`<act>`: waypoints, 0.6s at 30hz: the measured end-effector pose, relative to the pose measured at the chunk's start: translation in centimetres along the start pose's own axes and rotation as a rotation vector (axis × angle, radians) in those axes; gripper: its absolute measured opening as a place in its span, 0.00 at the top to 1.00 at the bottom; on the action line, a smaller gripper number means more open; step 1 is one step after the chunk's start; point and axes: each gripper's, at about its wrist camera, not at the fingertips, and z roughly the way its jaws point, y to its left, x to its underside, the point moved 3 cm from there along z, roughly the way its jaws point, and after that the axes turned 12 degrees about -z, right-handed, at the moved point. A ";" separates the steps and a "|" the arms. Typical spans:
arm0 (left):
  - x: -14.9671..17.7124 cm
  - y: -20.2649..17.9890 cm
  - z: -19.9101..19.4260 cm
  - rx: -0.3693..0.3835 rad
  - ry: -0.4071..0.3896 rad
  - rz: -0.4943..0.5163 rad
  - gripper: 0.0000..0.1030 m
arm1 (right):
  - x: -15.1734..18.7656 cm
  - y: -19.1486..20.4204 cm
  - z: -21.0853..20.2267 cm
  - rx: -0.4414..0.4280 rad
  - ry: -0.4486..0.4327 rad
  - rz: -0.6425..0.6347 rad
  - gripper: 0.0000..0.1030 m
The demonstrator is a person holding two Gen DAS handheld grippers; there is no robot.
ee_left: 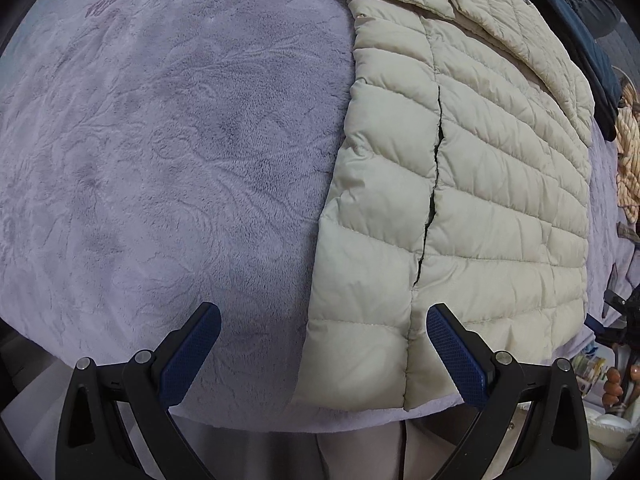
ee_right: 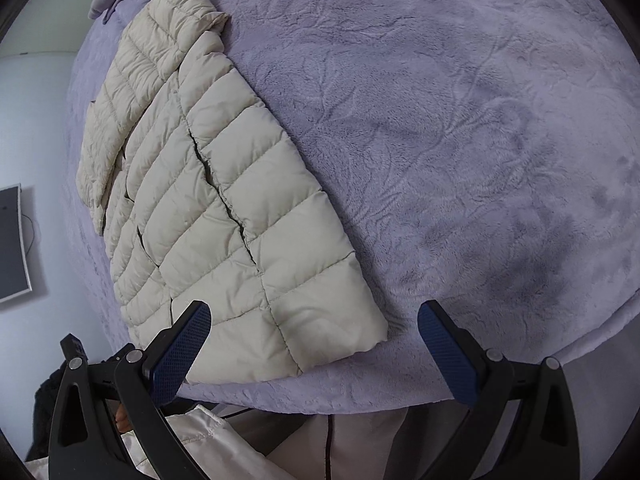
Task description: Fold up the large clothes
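Observation:
A cream quilted puffer jacket [ee_left: 472,184] lies flat on a lavender plush blanket [ee_left: 168,160], front closed, one sleeve folded across its body. In the left wrist view it fills the right half, hem near the bed's front edge. My left gripper [ee_left: 324,320] is open and empty, hovering over the jacket's left hem corner. In the right wrist view the jacket [ee_right: 224,208] lies at the left on the blanket [ee_right: 460,140]. My right gripper [ee_right: 314,320] is open and empty, above the hem's right corner.
Dark clothes [ee_left: 576,20] and a yellow patterned item [ee_left: 630,160] lie at the far right beyond the jacket. A monitor [ee_right: 14,244] hangs on the wall at left. A white garment [ee_right: 208,440] shows below the bed's front edge. Clutter [ee_left: 604,380] sits right of the bed.

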 end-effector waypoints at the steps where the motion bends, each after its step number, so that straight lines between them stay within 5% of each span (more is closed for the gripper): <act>1: 0.1 0.5 0.4 -0.002 0.005 0.001 0.00 | 0.1 -0.2 0.1 -0.004 0.003 0.006 0.00; 18: 2.1 2.7 4.2 0.098 0.082 0.037 0.00 | 0.7 -0.4 2.1 -0.097 0.027 0.023 0.00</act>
